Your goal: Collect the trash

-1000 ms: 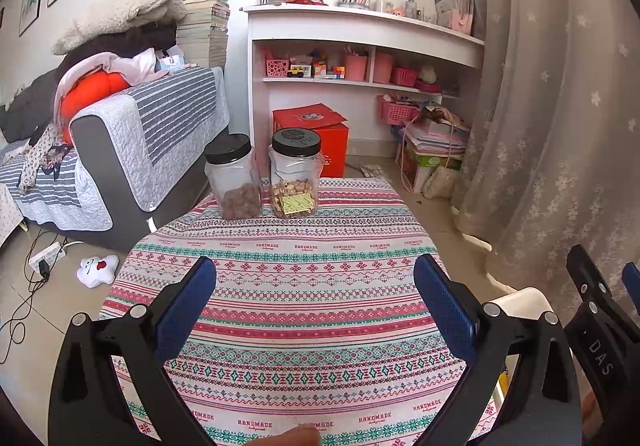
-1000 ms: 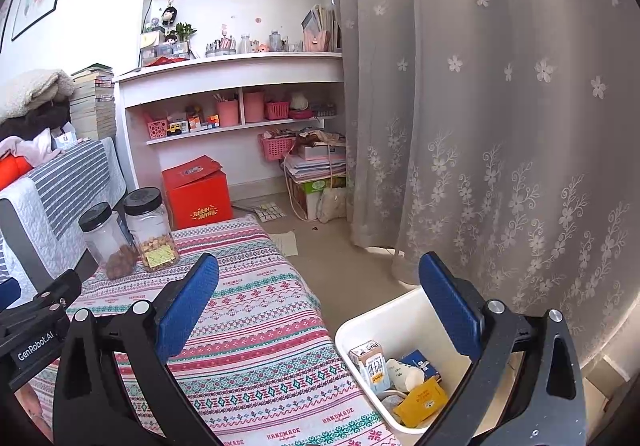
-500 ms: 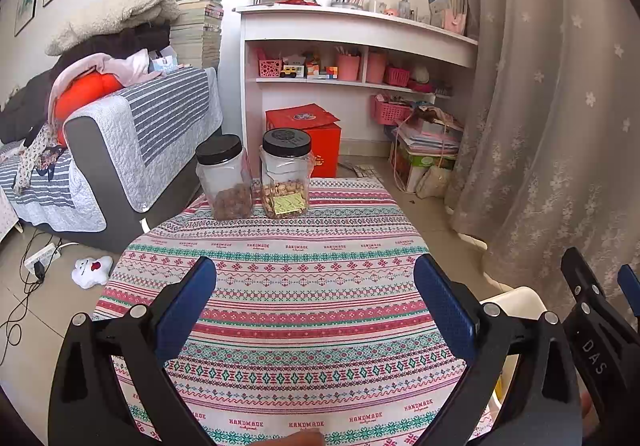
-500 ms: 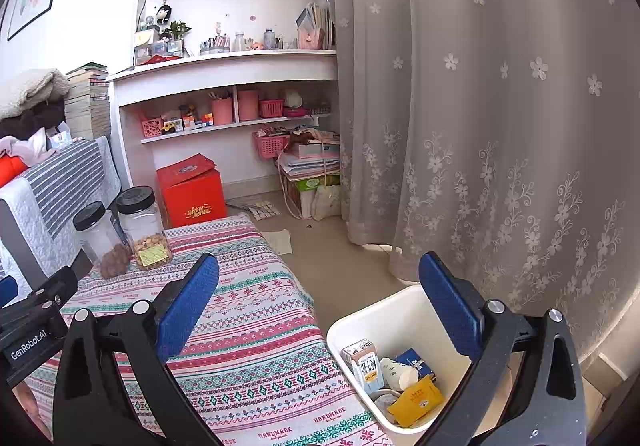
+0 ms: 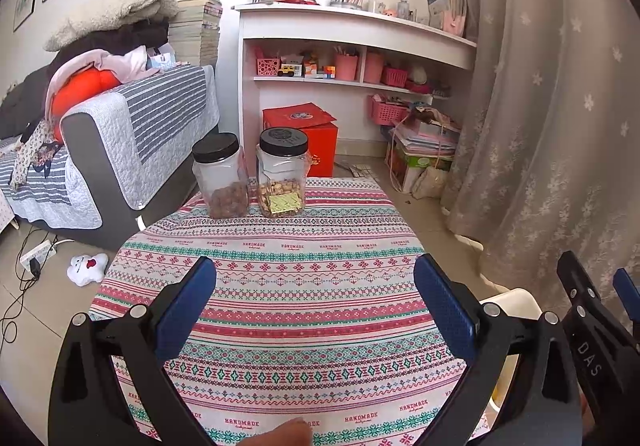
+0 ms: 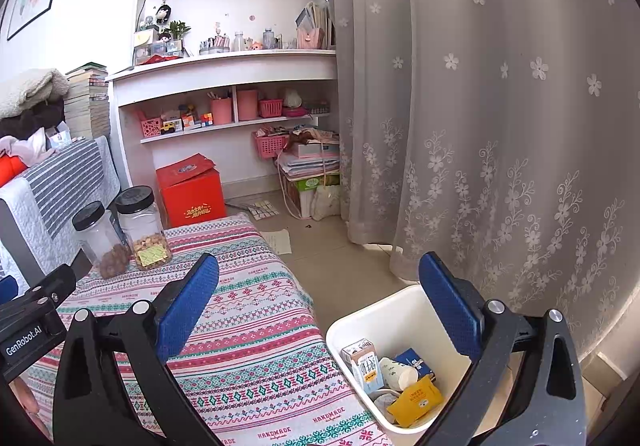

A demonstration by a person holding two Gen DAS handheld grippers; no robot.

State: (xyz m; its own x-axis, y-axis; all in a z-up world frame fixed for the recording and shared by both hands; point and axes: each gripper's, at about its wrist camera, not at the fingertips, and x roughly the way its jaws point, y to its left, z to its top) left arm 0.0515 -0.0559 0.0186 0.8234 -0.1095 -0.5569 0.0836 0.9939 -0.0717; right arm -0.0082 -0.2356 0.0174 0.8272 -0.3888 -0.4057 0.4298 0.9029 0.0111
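A white trash bin point(image 6: 390, 304) stands on the floor right of the table and holds a milk carton point(image 6: 365, 364), a yellow packet point(image 6: 416, 400), a white cup point(image 6: 398, 372) and a blue box point(image 6: 414, 360). My right gripper point(image 6: 318, 308) hovers open and empty between the table edge and the bin. My left gripper point(image 5: 316, 306) is open over the patterned tablecloth point(image 5: 296, 286) with nothing between its fingers. The bin's rim point(image 5: 510, 304) peeks out behind the left gripper's right finger. No loose trash shows on the tablecloth.
Two black-lidded clear jars point(image 5: 220, 179) point(image 5: 283, 171) of snacks stand at the table's far edge. Beyond are a red box point(image 5: 308, 137), white shelves point(image 5: 356, 45), a covered sofa point(image 5: 132, 133) on the left and a floral curtain point(image 6: 500, 125) on the right. A fingertip point(image 5: 280, 434) shows at the bottom.
Both grippers have drawn back and risen a little, so the jars and the bin sit slightly lower and farther off. Both stay open and empty.
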